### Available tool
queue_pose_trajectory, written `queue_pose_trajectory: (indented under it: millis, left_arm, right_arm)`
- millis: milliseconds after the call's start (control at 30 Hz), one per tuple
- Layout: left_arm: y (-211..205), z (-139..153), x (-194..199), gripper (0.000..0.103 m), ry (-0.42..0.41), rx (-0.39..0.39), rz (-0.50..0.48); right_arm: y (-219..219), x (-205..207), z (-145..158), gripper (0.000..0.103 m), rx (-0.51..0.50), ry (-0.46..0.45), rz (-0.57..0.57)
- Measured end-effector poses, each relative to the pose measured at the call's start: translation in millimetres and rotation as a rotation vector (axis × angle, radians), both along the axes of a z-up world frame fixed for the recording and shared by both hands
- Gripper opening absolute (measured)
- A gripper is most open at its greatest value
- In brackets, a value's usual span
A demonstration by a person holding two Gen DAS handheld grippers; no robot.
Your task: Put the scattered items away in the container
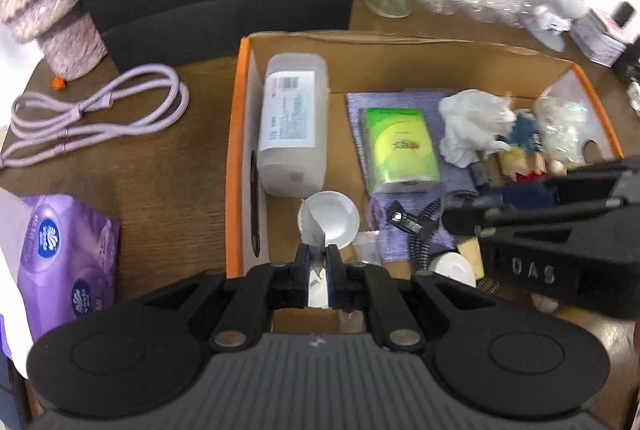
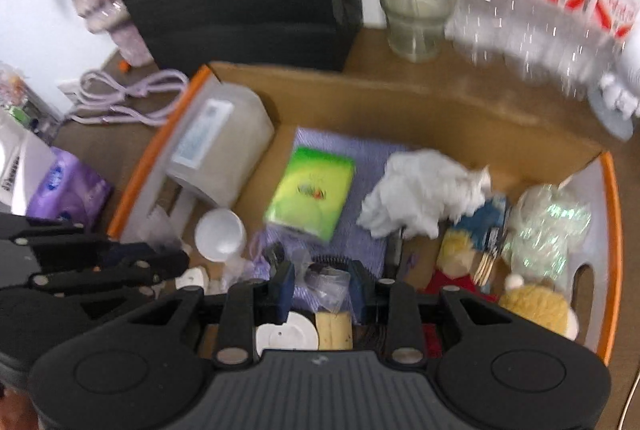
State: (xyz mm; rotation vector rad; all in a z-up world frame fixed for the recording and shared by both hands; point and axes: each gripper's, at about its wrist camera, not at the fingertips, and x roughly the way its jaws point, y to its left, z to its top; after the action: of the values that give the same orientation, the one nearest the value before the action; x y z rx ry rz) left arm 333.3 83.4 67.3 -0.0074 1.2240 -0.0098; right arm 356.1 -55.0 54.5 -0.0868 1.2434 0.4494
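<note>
Through my left wrist camera, my left gripper (image 1: 318, 262) is pinched nearly closed on the rim of a small white paper cup (image 1: 329, 217), which tips forward over the near end of the cardboard box (image 1: 236, 133). The box is brown inside with orange edging and white side walls. In it lie a frosted plastic bottle (image 1: 292, 125) with a pale blue label, a green tissue pack (image 1: 400, 149) on a purple cloth (image 1: 360, 109), a crumpled white tissue (image 1: 472, 125) and a black braided cable (image 1: 420, 230). Outside, on the wooden table (image 1: 160, 165), a lilac cable (image 1: 96, 113) is coiled, and a purple tissue packet (image 1: 68, 254) sits nearer to me. My right gripper (image 1: 460, 220) reaches in from the right.

Through my right wrist camera, my right gripper (image 2: 322, 280) holds a small clear crinkled plastic bag with something dark inside (image 2: 326, 280) between narrow jaws, above the box's near end. Beyond it lie the cloth (image 2: 360, 157), the green pack (image 2: 312, 189) and the white tissue (image 2: 424, 193); a yellow-haired doll (image 2: 460, 266) and an iridescent wrapper (image 2: 548, 230) fill the right end. My left gripper (image 2: 182, 262) enters at left, just beside the cup (image 2: 220, 234).
</note>
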Motion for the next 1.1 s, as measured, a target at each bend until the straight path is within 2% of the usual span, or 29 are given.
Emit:
queue_pose_trajectory:
  millis: [100, 200, 233, 267, 300, 367, 467, 567, 633, 733, 833, 967, 1033, 1100]
  left_arm:
    - [0, -8, 3, 0.009, 0.043, -0.008, 0.007]
    - [-4, -11, 1, 0.02, 0.056, 0.007, -0.003]
    - [-5, -10, 0, 0.034, 0.067, -0.007, -0.007]
    - [-7, -7, -1, 0.06, 0.073, -0.015, -0.011]
    - [-9, -3, -3, 0.068, 0.07, -0.014, -0.011]
    - [-13, 7, -7, 0.075, 0.056, -0.001, -0.017]
    - [-14, 22, -15, 0.082, 0.028, 0.018, -0.011]
    - [-10, 32, -25, 0.083, 0.023, -0.007, 0.014]
    - [-10, 41, -32, 0.09, 0.01, 0.004, 0.041]
    - [-18, 60, -45, 0.097, -0.049, 0.008, 0.029]
    - [-27, 79, -60, 0.1, -0.109, 0.008, 0.002]
    - [-38, 87, -72, 0.101, -0.171, 0.016, 0.005]
    - [-43, 91, -82, 0.101, -0.258, 0.047, 0.016]
    - [-50, 93, -99, 0.103, -0.411, 0.094, 0.005]
  right_arm:
    - [3, 2, -8, 0.029, 0.0, 0.029, -0.018]
    - [6, -1, -4, 0.035, -0.003, 0.035, -0.03]
    - [6, -1, -2, 0.047, 0.001, 0.041, -0.035]
    - [5, -2, 1, 0.054, -0.001, 0.042, -0.043]
    - [5, -3, 4, 0.064, -0.01, 0.034, -0.049]
    - [3, -9, 14, 0.069, -0.033, 0.004, -0.051]
    - [-9, -16, 31, 0.074, -0.058, -0.045, -0.057]
    - [-28, -25, 49, 0.08, -0.085, -0.096, -0.08]
    - [-40, -30, 57, 0.081, -0.091, -0.115, -0.106]
    - [-58, -41, 67, 0.089, -0.075, -0.131, -0.154]
    - [-70, -56, 76, 0.09, -0.04, -0.171, -0.182]
    - [-76, -73, 87, 0.093, -0.006, -0.242, -0.205]
    - [-82, -82, 91, 0.094, 0.011, -0.29, -0.222]
    - [-89, -92, 95, 0.094, 0.038, -0.359, -0.245]
